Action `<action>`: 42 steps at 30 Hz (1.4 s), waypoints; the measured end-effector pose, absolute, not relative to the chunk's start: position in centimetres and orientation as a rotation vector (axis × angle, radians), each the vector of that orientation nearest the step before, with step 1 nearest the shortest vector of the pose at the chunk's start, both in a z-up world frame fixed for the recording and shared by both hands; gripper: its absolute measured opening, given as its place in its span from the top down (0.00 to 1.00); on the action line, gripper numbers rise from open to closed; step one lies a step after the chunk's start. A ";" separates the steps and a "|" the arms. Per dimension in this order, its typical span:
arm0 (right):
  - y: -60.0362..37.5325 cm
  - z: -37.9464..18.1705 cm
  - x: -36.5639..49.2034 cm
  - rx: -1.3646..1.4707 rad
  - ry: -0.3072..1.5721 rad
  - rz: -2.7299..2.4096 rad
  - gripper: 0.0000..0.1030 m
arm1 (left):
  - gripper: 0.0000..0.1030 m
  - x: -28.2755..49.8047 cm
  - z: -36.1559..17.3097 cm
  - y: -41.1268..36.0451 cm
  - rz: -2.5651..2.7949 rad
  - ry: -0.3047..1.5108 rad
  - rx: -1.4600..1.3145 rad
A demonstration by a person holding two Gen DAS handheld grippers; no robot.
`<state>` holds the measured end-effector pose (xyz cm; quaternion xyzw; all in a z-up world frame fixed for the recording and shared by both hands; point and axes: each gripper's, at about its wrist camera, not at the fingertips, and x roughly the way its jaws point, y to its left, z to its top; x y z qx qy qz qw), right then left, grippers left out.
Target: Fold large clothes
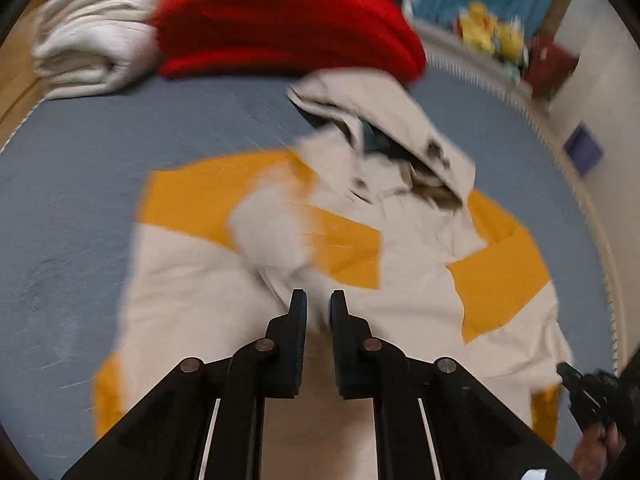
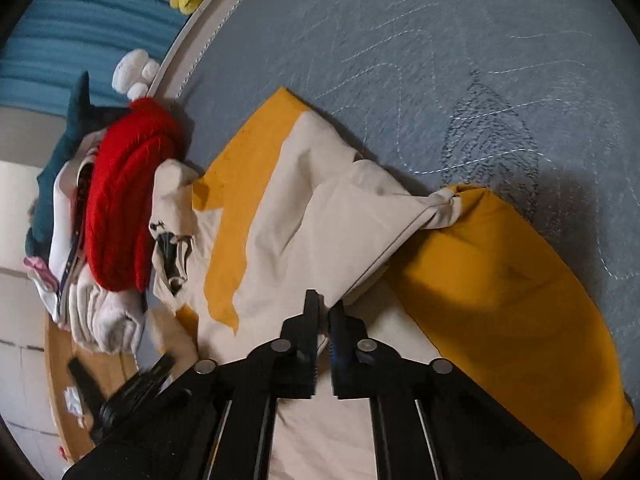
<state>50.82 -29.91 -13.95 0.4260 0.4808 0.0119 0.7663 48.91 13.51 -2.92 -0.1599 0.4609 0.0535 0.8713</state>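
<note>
Left gripper [image 1: 319, 300] pinching a fold of the cream-and-yellow jacket [image 1: 400, 304] mid-bed [image 1: 72, 168]; right gripper [image 2: 323, 304] pressed onto its cream edge; red sweater [image 1: 280, 20] at bed's far edge.

Red sweater [image 1: 280, 20] pile blocks the far side; blue bedspread [image 1: 72, 208] open.

Support surface: a bed [image 1: 76, 184] with a grey-blue cover and a pale stitched edge. Lying on it, spread over the near part, a cream and mustard-yellow jacket [image 1: 208, 304] (hood end toward the far side, rumpled). At the far edge, a stack of folded clothes: a red knit sweater [image 1: 280, 24] on top, a folded cream garment [image 1: 84, 44] beside and under it. The jacket's hood end lies just beside the red sweater. The cover itself shows faint wavy stitching in the right wrist view.
</note>
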 end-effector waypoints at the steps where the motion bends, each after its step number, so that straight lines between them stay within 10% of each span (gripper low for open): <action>1: -30.0 -13.6 50.5 0.930 1.032 0.009 0.97 | 0.90 47.5 -2.7 14.6 0.107 0.958 -0.369; 9: -29.1 -16.2 47.8 0.949 1.171 -0.108 0.94 | 0.63 37.5 -9.7 23.5 0.013 1.016 -0.943; 19: -30.9 -15.8 49.3 0.932 1.144 -0.086 0.84 | 0.60 38.2 -13.9 25.1 0.164 1.175 -0.940; 22: -32.1 -16.2 49.5 0.941 1.148 -0.108 0.84 | 0.65 38.3 -14.5 24.5 0.113 1.203 -0.939; 25: -32.8 -16.5 49.7 0.967 1.139 -0.123 0.84 | 0.96 38.9 -13.1 23.6 0.088 1.193 -0.812; 32: -34.1 -14.2 48.5 1.061 0.986 -0.114 0.97 | 0.99 39.0 -2.7 23.8 0.030 0.765 -0.526; 42: -33.0 -16.2 45.6 1.010 1.118 -0.360 0.87 | 0.99 40.2 -10.4 26.8 0.141 1.069 -0.699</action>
